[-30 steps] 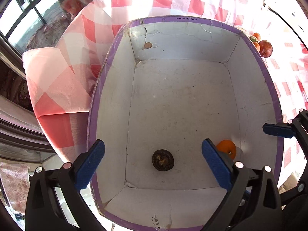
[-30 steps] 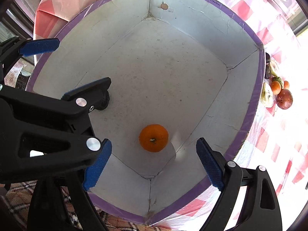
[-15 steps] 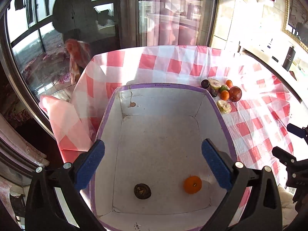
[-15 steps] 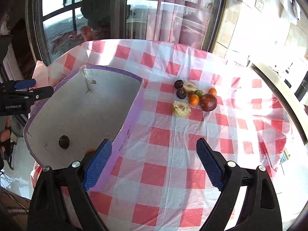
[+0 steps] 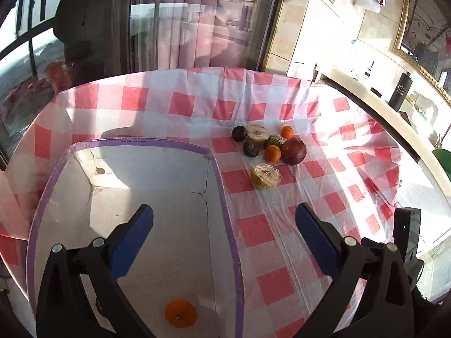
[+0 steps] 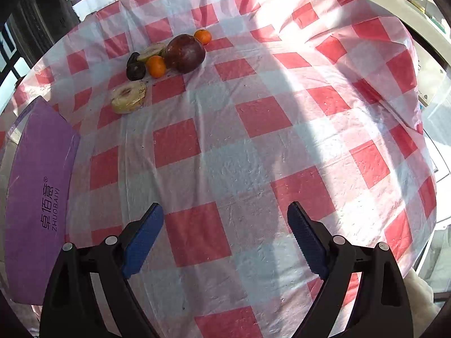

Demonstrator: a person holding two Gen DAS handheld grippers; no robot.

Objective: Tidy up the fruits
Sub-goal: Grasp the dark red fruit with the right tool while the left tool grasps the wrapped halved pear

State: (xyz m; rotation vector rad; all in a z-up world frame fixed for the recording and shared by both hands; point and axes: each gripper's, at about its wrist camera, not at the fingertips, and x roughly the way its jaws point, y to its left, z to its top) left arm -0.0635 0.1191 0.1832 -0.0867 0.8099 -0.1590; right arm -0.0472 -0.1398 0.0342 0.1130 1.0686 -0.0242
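A purple-rimmed white box stands on the checked tablecloth; a small orange lies in its near corner. A pile of fruit lies beyond it: a big dark red fruit, oranges, dark passion fruits and a wrapped cut half. My left gripper is open and empty above the box's right rim. My right gripper is open and empty over bare cloth, with the big dark red fruit and the rest of the pile far ahead and the box's purple side at left.
The red-and-white tablecloth covers a round table. A window and curtain stand behind the table. A counter with a dark bottle runs along the right.
Both grippers have lifted out of the box and swung right. The right one now faces the open tablecloth and fruit pile. The dark fruit in the box is out of view.
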